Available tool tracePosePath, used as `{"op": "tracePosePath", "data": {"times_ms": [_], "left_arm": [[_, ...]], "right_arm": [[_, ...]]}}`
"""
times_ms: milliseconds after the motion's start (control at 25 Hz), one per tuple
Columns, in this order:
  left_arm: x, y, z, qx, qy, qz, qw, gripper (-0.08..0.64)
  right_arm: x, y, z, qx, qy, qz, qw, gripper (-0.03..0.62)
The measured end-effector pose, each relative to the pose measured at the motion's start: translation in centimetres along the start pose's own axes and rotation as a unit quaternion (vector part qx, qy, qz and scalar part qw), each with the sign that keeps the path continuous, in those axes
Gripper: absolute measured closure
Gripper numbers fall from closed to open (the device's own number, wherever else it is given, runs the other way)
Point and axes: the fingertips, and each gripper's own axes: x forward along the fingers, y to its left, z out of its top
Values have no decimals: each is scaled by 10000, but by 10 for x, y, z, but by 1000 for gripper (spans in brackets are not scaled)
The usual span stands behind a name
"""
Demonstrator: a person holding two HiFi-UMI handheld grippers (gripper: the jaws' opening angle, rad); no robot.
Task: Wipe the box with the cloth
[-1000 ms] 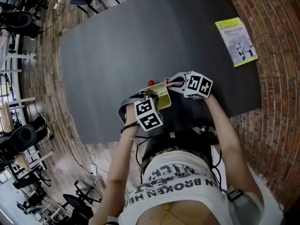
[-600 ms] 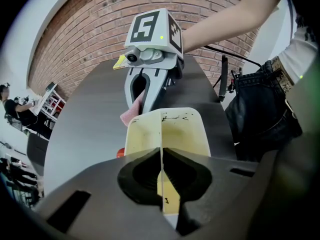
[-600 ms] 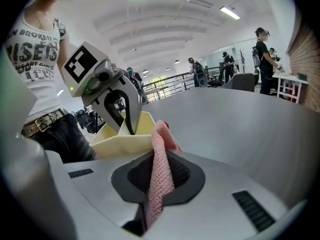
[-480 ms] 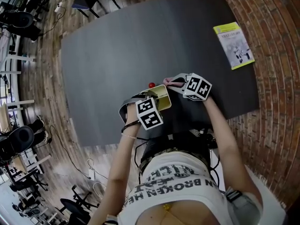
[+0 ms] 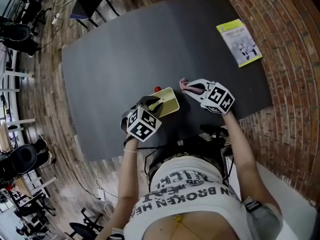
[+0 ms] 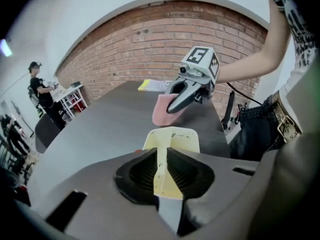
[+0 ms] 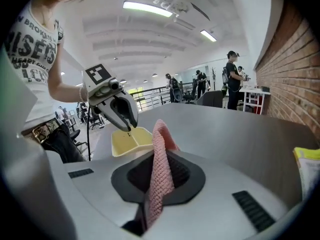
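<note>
Box (image 6: 172,139) wall between left claw (image 5: 153,104) jaws, just opening, unpressed, right claw (image 5: 190,87) clamped on pink cloth (image 7: 160,154).

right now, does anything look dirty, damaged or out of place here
The pale yellow plastic box has dark specks and smears on its rim and wall: it looks dirty. A small red object lies beside it on the dark grey table.

I see a dark grey table (image 5: 125,49) on a wooden plank floor (image 5: 45,89), a brick wall (image 6: 150,49) along its right edge, office chairs (image 5: 21,156) beyond its left edge, strip lights (image 7: 147,9) overhead.
</note>
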Motion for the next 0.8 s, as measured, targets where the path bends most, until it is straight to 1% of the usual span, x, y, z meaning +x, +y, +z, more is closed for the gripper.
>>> {"op": "tracePosePath", "data": {"times_ms": [40,120,160,240,400,520,600,640,720,800], "left_arm": [[-4,1,2,-160,-238,113,9995,507],[-14,4,9,-424,-713,329,9960,523],[-20,5,13,-523,-949,418,9932,546],[-34,5,24,-681,-1398,561,9862,552],[-64,0,51,-896,-2195,696,9690,553],[-90,-5,66,-1153,-2800,684,9506,554],[-108,-8,74,-1260,-3113,700,9393,554],[-116,-9,77,-1268,-3226,727,9352,554],[-130,-12,83,-1220,-3407,793,9289,554],[-141,-15,89,-1120,-3555,829,9243,554]], "right_arm": [[-6,2,6,-100,-51,-68,9999,575],[-18,7,21,-293,-182,-219,9992,575],[-24,12,29,-373,-259,-286,9986,575],[-35,25,46,-491,-442,-397,9970,575],[-52,56,76,-541,-902,-633,9924,575],[-60,77,96,-521,-1238,-858,9872,575],[-64,90,110,-539,-1512,-970,9822,575],[-66,96,117,-526,-1662,-1035,9792,575],[-71,105,127,-411,-1908,-1209,9733,575],[-74,112,134,-276,-2072,-1396,9679,575]]}}
